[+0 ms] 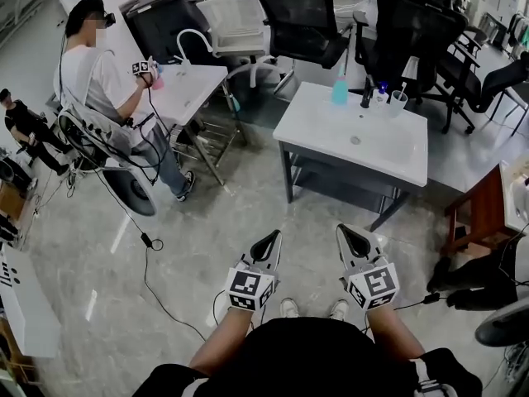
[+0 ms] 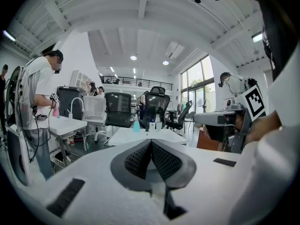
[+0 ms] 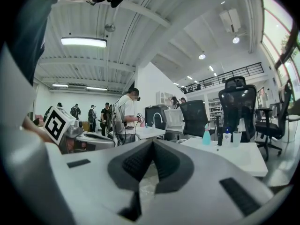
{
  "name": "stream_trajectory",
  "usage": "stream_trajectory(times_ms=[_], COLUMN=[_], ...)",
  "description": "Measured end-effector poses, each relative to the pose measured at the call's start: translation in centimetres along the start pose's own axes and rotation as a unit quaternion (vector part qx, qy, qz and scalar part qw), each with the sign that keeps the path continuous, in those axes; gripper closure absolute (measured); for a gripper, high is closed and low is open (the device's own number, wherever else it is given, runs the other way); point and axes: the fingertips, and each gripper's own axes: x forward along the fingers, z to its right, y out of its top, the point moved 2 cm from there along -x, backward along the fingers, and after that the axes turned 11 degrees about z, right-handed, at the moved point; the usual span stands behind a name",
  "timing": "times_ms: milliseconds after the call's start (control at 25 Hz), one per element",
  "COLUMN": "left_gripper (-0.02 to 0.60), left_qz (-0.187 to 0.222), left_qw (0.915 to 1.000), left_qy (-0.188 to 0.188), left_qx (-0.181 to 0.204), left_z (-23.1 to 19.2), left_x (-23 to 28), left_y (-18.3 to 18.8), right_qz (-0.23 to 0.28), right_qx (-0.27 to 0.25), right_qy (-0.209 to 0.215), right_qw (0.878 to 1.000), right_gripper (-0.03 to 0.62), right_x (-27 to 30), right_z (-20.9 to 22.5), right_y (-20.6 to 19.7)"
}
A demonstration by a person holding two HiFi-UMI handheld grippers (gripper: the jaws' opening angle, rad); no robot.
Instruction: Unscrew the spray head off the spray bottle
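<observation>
Approach stage: 2 grippers empty, bottle not yet reached.

The left gripper (image 1: 271,236) and right gripper (image 1: 347,231) are held side by side and roughly level, jaws pressed together on nothing, probably because nothing is within reach. Ribbed black pads (image 2: 138,158) are noted on white shells. The spray bottle (image 1: 340,91), pale blue plastic with a tapered top, is stood upright at the far edge of the smooth white tabletop (image 1: 322,126), well apart from both. Beside it, 1 slim dark bottle (image 1: 366,96) and 1 clear cup (image 1: 397,103) are seen.
</observation>
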Motion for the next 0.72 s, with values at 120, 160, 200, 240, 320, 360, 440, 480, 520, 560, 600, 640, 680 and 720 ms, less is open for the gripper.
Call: stream_trajectory(times_ms=[120, 160, 200, 240, 320, 360, 440, 480, 520, 560, 600, 640, 680, 720], left_gripper=[0.565, 0.565, 0.565, 0.565, 0.565, 0.565, 0.565, 0.565, 0.565, 0.565, 0.565, 0.565, 0.565, 0.565], left_qz=[-0.004, -0.003, -0.003, -0.004, -0.007, -0.008, -0.014, -0.016, -0.018, -0.020, -0.022, -0.025, -0.026, -0.027], left_qw=[0.9999, 0.9998, 0.9996, 0.9994, 0.9989, 0.9986, 0.9982, 0.9980, 0.9978, 0.9975, 0.9972, 0.9970, 0.9968, 0.9968], left_qy=[-0.016, -0.022, -0.028, -0.034, -0.046, -0.051, -0.058, -0.061, -0.064, -0.068, -0.071, -0.073, -0.075, -0.075], left_qx=[-0.001, 0.000, 0.000, 0.000, 0.000, 0.001, 0.000, -0.002, -0.005, -0.006, -0.006, -0.006, -0.006, -0.007], left_z=[-0.1, -0.1, -0.2, -0.2, -0.2, -0.2, -0.3, -0.3, -0.2, -0.1, 0.0, -0.1, -0.2, -0.3], left_x=[0.0, 0.0, 0.1, 0.1, 0.2, 0.4, 0.8, 0.9, 1.1, 1.4, 1.8, 2.2, 2.7, 3.2], left_y=[0.0, 0.0, 0.0, -0.1, -0.3, -0.4, -0.9, -1.1, -1.4, -1.6, -1.8, -2.0, -2.2, -2.3], right_qz=[0.000, -0.001, -0.003, -0.005, -0.008, -0.008, -0.012, -0.015, -0.018, -0.020, -0.021, -0.019, -0.017, -0.016], right_qx=[0.006, 0.005, 0.004, 0.004, 0.006, 0.007, 0.011, 0.013, 0.015, 0.016, 0.018, 0.019, 0.020, 0.020], right_qy=[-0.016, -0.020, -0.025, -0.030, -0.041, -0.047, -0.056, -0.059, -0.062, -0.064, -0.065, -0.065, -0.064, -0.063], right_qw=[1.000, 1.000, 1.000, 1.000, 0.999, 0.999, 0.998, 0.998, 0.998, 0.998, 0.997, 0.998, 0.998, 0.998], right_gripper=[0.588, 0.588, 0.588, 0.588, 0.588, 0.588, 0.588, 0.588, 0.588, 0.588, 0.588, 0.588, 0.588, 0.588], right_x=[-0.1, -0.1, -0.1, -0.2, -0.6, -0.7, -0.9, -1.0, -1.1, -1.2, -1.1, -0.9, -0.7, -0.5], right_z=[-0.2, -0.3, -0.3, -0.4, -0.6, -0.6, -0.5, -0.4, -0.3, 0.0, 0.2, 0.5, 0.9, 1.2], right_y=[0.0, -0.1, -0.2, -0.3, -0.5, -0.7, -1.1, -1.5, -1.8, -2.1, -2.2, -2.2, -2.2, -2.2])
